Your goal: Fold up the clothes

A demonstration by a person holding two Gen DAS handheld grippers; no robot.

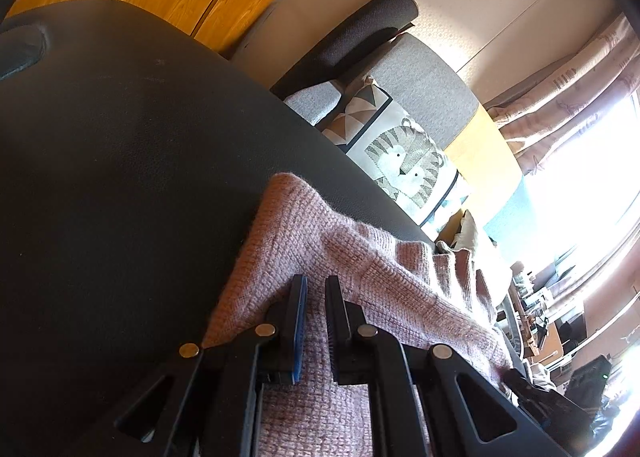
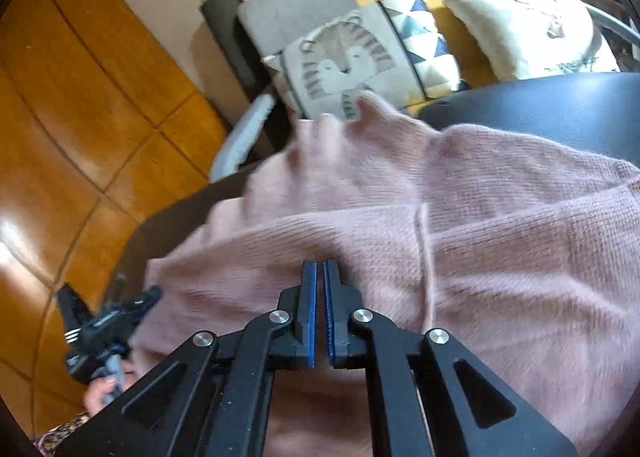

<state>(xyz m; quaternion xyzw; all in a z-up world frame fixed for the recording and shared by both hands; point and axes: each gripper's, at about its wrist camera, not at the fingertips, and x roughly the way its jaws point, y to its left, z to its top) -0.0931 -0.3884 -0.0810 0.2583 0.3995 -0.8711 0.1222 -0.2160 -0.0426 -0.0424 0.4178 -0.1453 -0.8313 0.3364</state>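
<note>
Dark leathery bench (image 1: 120, 177) carries the work, with orange tile floor (image 2: 80, 105) around it. Left claw (image 1: 316, 297) has its two pads a narrow gap apart with pink knit running between them; can't tell whether they actually grip it. Right claw (image 2: 320, 281) has its blue pads almost together, only a sliver showing, tips on or in the knit; a grip isn't clear either. Pink knitted sweater (image 2: 460, 237) lies spread and bunched over the bench, one fold reaching toward the far edge, part motion-blurred. In the right wrist view the left claw sits at the sweater's left side near the bench edge, with a hand (image 2: 104, 393) on its handle. Beyond the far edge: sofa (image 1: 424, 85), lion-print cushion (image 2: 340, 65), cream cushion (image 2: 532, 29) with unreadable small print, and curtains (image 1: 568, 97). No legible writing.
</note>
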